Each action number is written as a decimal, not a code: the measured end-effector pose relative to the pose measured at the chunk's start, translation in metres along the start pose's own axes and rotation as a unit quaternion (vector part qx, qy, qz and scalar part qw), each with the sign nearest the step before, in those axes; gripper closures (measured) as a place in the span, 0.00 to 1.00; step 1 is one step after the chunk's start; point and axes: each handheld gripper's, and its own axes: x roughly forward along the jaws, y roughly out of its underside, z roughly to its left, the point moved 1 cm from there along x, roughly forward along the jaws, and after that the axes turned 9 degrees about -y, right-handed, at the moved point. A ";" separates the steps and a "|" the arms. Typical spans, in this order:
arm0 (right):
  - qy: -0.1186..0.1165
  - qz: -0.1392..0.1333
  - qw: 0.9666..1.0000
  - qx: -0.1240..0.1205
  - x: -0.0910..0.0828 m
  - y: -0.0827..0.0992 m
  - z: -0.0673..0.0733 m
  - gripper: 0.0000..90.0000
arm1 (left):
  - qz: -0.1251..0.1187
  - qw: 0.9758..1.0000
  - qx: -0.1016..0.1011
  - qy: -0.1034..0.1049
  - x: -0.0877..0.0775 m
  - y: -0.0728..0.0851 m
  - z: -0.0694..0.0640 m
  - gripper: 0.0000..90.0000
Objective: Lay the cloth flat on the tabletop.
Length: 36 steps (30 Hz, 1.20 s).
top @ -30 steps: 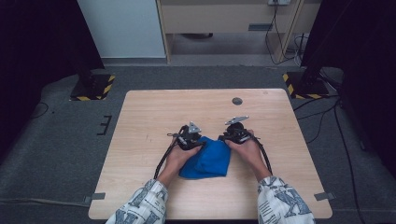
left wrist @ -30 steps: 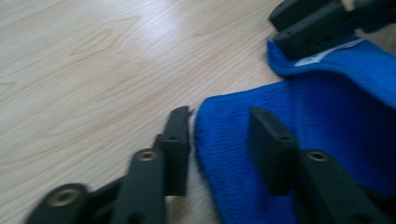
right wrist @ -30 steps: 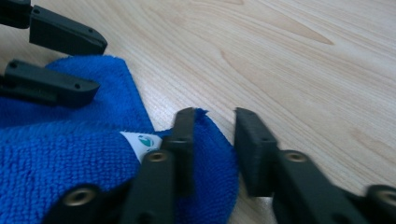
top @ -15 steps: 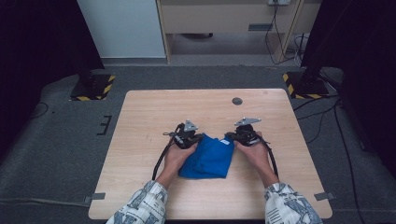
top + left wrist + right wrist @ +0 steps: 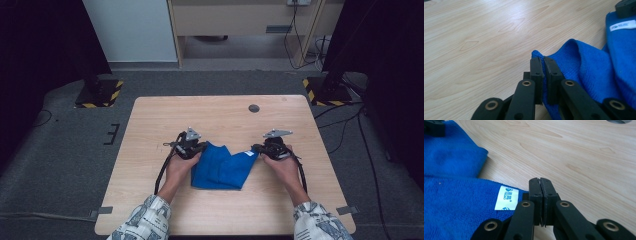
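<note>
Corners now farther apart, blue cloth (image 5: pixel 220 167) sagging

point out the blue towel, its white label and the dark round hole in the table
blue towel (image 5: pixel 220 170), high view, middle of the cloth
white label (image 5: pixel 506 198), right gripper view, centre of the tag
dark round hole (image 5: pixel 254 108), high view, its centre

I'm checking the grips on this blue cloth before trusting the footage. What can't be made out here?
- Right tool, right gripper view: the jaws are pressed together; the cloth corner between them is covered by the pads.
- White label, right gripper view: print too small to read.
- Cloth, left gripper view: cut off by the right and bottom edges.
- Dark round spot on the table, high view: too small to identify.
</note>
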 end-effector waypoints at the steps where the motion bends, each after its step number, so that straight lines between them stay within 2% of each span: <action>1: 0.000 0.001 1.000 -0.002 -0.001 0.001 -0.001 0.99 | 0.001 1.000 0.000 -0.002 -0.002 0.002 0.002 0.96; 8: 0.008 0.007 1.000 -0.002 -0.007 0.006 -0.004 0.99 | 0.020 1.000 0.010 -0.018 -0.009 0.018 0.012 0.95; 13: 0.019 0.011 1.000 0.002 -0.010 0.010 -0.009 0.99 | 0.028 0.999 0.004 -0.028 -0.015 0.026 0.023 0.95; 25: 0.030 0.009 0.999 0.007 -0.021 0.013 -0.015 0.99 | 0.033 0.999 0.006 -0.034 -0.031 0.040 0.035 0.93; 27: 0.030 0.009 0.999 0.008 -0.021 0.013 -0.015 0.99 | 0.027 0.999 0.000 -0.038 -0.034 0.043 0.036 0.89; 29: 0.029 0.011 0.999 0.008 -0.020 0.013 -0.015 0.99 | 0.012 0.999 -0.004 -0.039 -0.038 0.043 0.037 0.82; 30: 0.028 0.010 1.000 0.009 -0.019 0.013 -0.015 0.99 | -0.006 0.999 -0.005 -0.043 -0.042 0.040 0.036 0.79; 31: 0.028 0.010 1.000 0.009 -0.019 0.013 -0.015 0.99 | -0.006 0.999 -0.005 -0.043 -0.042 0.040 0.036 0.75; 33: 0.029 0.010 0.999 0.009 -0.018 0.013 -0.015 0.99 | -0.033 0.999 -0.007 -0.040 -0.050 0.034 0.031 0.74; 36: 0.030 0.012 0.999 0.010 -0.018 0.013 -0.016 0.99 | -0.047 0.998 -0.002 -0.040 -0.053 0.029 0.025 0.66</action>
